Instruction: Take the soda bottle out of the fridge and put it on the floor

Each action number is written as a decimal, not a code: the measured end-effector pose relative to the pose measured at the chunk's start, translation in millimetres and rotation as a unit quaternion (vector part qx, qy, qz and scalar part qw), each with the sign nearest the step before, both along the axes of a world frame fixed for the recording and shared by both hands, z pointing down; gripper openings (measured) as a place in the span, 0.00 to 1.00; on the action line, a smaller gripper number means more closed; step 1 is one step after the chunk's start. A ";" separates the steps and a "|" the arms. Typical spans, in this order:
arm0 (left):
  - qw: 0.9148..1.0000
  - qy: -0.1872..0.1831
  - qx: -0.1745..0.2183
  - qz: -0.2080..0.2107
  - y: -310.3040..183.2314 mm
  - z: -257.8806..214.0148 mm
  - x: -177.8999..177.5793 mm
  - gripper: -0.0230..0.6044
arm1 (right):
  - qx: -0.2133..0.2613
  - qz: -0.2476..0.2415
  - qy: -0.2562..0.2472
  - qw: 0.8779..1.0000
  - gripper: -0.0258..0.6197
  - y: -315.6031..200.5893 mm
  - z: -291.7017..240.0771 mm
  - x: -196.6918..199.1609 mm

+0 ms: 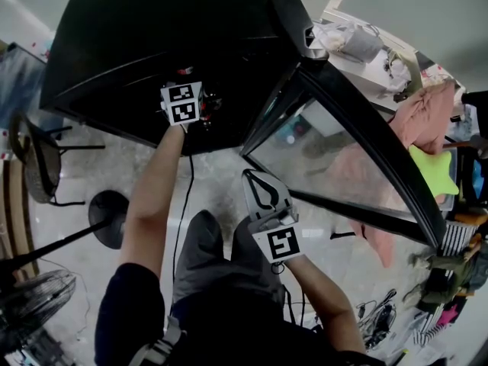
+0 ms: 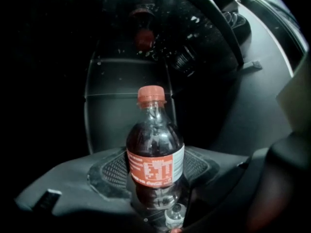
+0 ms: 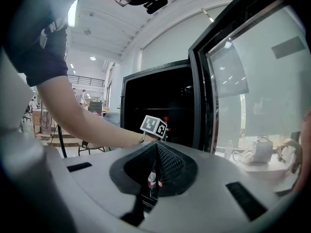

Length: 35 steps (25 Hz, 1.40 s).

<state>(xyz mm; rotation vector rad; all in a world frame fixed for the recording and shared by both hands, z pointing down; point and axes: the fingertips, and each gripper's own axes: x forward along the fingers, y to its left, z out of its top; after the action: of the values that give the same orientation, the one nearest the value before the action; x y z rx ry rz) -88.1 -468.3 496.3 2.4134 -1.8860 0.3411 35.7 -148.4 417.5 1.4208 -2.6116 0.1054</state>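
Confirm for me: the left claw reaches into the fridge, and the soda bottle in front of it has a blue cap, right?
No, the cap is red, not blue; the left gripper view shows it. The rest stands: the left claw reaches into the fridge, with the soda bottle in front of it.

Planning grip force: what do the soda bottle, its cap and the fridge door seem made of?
Soda bottle: likely clear glossy plastic; the dark drink shows through, with highlights on the shoulder. Cap: red plastic, seemingly matte, with no glints on it. Fridge door: see-through pane, probably glass, in a glossy black frame, metal or plastic unclear.
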 end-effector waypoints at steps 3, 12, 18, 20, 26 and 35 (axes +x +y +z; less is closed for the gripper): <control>1.000 -0.002 -0.001 0.000 6.2 -0.5 -1.4 0.55 | -0.003 0.003 0.000 1.000 0.07 1.1 -0.7 2.3; 1.000 0.009 0.010 0.028 50.3 -5.0 -6.8 0.55 | -0.012 0.002 0.004 1.000 0.07 0.0 10.3 -1.6; 0.998 0.011 0.015 0.059 97.3 -6.8 -7.7 0.55 | -0.013 -0.007 0.013 1.000 0.07 0.8 22.9 -6.9; 0.997 0.012 0.015 0.068 113.4 -4.5 -8.1 0.55 | -0.016 -0.009 0.013 1.000 0.07 1.7 28.6 -8.1; 0.996 0.022 0.013 0.086 156.9 6.5 -11.9 0.55 | -0.023 -0.012 0.015 1.000 0.07 4.6 49.0 -8.5; 0.993 0.015 0.001 0.115 227.6 43.6 -18.0 0.54 | -0.040 -0.034 0.027 0.998 0.07 12.6 94.0 -13.7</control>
<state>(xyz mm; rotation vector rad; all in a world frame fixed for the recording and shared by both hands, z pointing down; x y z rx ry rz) -106.1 -240.7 539.9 2.6257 -1.6002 0.3128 22.0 -135.8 511.5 1.2906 -2.5773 0.1577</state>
